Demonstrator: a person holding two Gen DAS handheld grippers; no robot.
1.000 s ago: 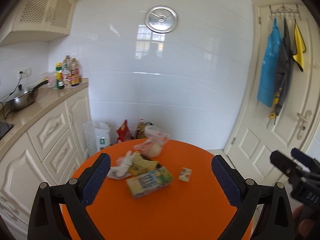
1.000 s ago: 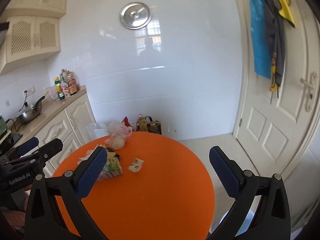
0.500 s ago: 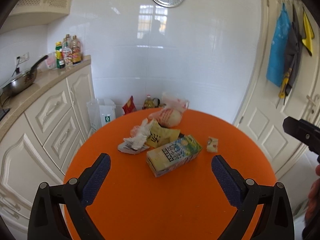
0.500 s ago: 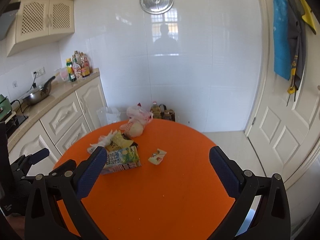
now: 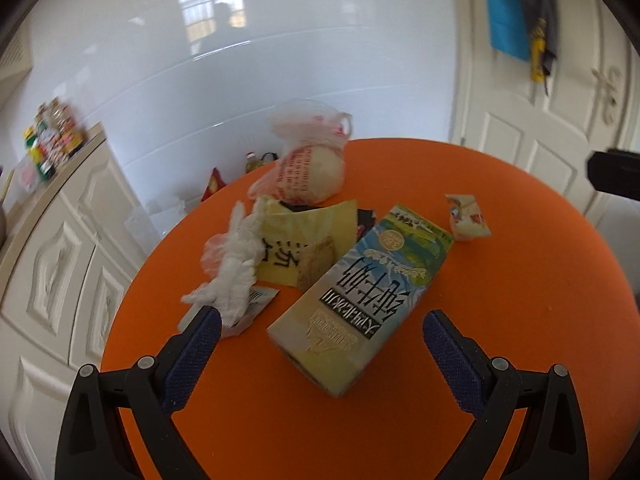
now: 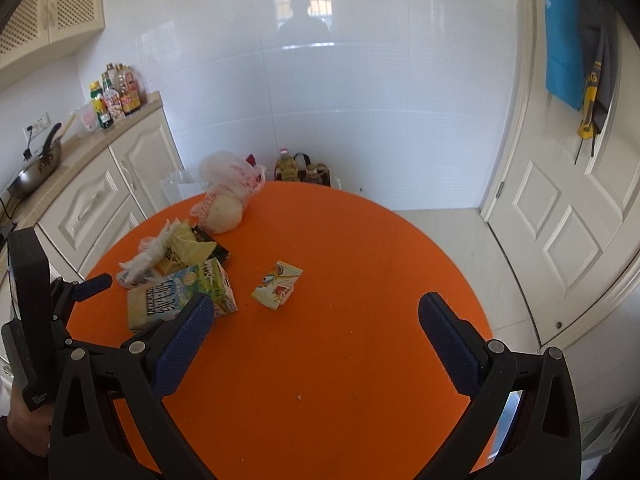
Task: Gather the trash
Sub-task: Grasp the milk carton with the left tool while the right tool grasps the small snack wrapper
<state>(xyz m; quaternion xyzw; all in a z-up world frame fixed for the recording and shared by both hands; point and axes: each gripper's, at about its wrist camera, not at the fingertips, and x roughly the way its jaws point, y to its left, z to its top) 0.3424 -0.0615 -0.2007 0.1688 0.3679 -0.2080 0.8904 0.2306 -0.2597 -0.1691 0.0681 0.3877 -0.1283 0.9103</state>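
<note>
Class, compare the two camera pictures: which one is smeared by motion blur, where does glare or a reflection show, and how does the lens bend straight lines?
Left wrist view: blurred, worst at the bottles and door; the milk carton stays readable. Right wrist view: sharp; the glossy wall mirrors a window and a person's silhouette. Both: fisheye bows the door frame and cabinets.

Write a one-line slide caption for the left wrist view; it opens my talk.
Open left hand-held gripper lined up on a milk carton among trash on an orange table.
</note>
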